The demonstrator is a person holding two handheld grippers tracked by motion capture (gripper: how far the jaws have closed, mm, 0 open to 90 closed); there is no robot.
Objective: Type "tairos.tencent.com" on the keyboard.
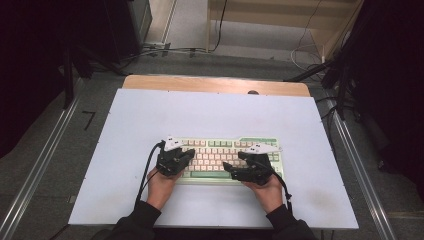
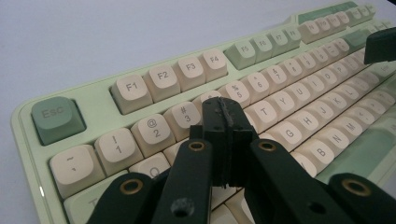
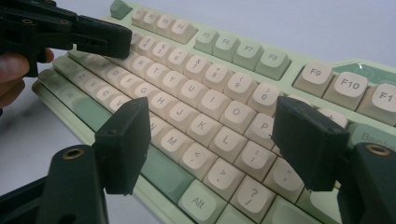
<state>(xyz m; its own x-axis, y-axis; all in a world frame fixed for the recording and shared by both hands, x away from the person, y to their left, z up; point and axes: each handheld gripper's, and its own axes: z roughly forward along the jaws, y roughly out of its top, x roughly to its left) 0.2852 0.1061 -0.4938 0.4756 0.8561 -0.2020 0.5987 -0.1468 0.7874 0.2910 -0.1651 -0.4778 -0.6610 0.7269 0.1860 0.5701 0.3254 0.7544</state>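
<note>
Keyboard (image 2: pixel 261 88) legends read clearly beside closed left tongs (image 2: pixel 225 122).

keyboard (image 1: pixel 220 157) | pale green case, cream and green keycaps | flat, near table's front edge

Grey floor (image 1: pixel 250 62) w/ cables (image 1: pixel 165 50); wooden furniture (image 1: pixel 280 15) behind; dark sides.

surface: white table (image 1: pixel 150 115) | on it: green-and-cream keyboard (image 1: pixel 220 145), near front edge
</note>
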